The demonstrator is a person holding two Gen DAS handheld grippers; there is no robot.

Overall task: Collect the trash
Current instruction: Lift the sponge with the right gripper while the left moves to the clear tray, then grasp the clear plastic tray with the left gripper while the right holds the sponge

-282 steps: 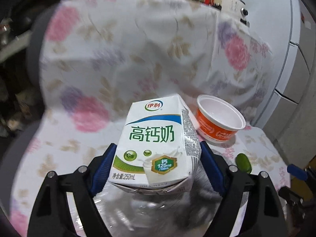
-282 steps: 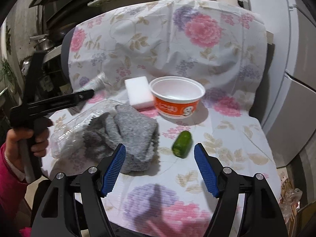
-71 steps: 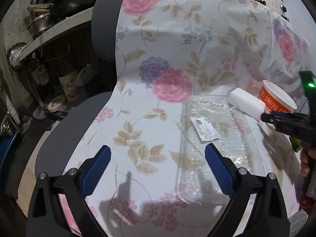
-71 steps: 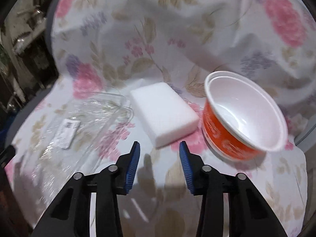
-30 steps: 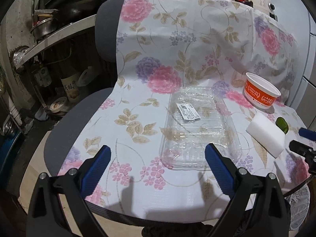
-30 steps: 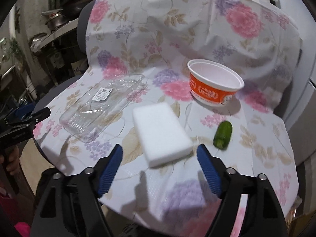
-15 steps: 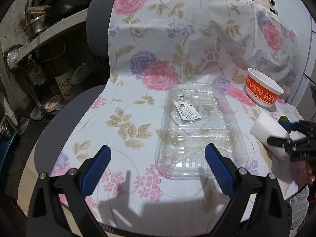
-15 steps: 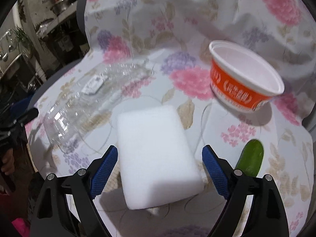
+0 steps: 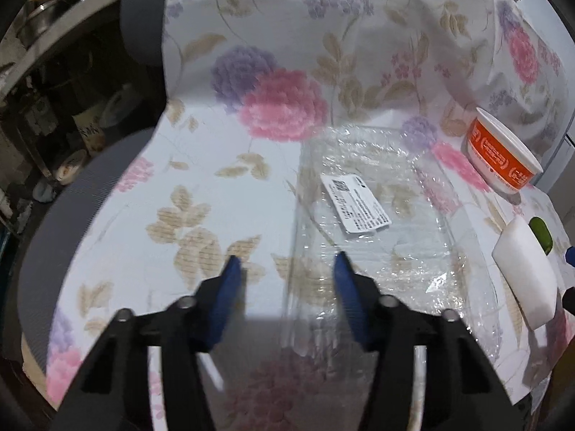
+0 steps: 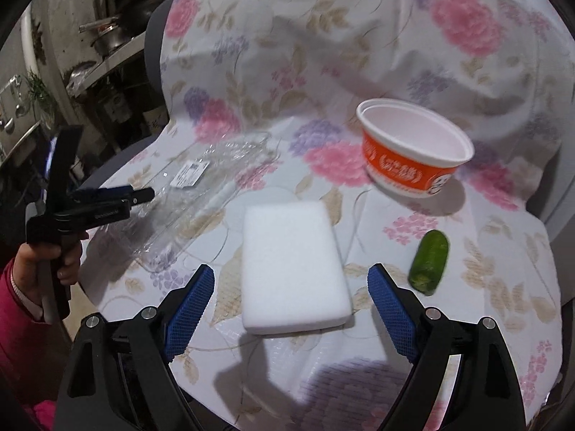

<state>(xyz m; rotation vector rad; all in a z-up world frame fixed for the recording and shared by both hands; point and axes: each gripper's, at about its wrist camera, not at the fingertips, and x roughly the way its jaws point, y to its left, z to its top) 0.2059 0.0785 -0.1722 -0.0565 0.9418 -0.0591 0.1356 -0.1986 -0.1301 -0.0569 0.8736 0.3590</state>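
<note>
Clear plastic tray (image 9: 373, 237) lies flat on the flowered cloth (image 9: 201, 194), near its front edge.
The left gripper (image 9: 285, 269) jaws have just been closing, straddling the tray's left rim, not pressing yet. The right gripper (image 10: 291, 283) jaws stand wide around the white sponge (image 10: 293, 265).

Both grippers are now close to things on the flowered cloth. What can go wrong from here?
1. The left gripper, jaws just closing, straddles one edge wall of the thin clear plastic tray; it may buckle or slip out.
2. The right gripper stands open over the white sponge, which may not be trash.
3. The green vegetable piece lies near the right finger and could be knocked away.
</note>
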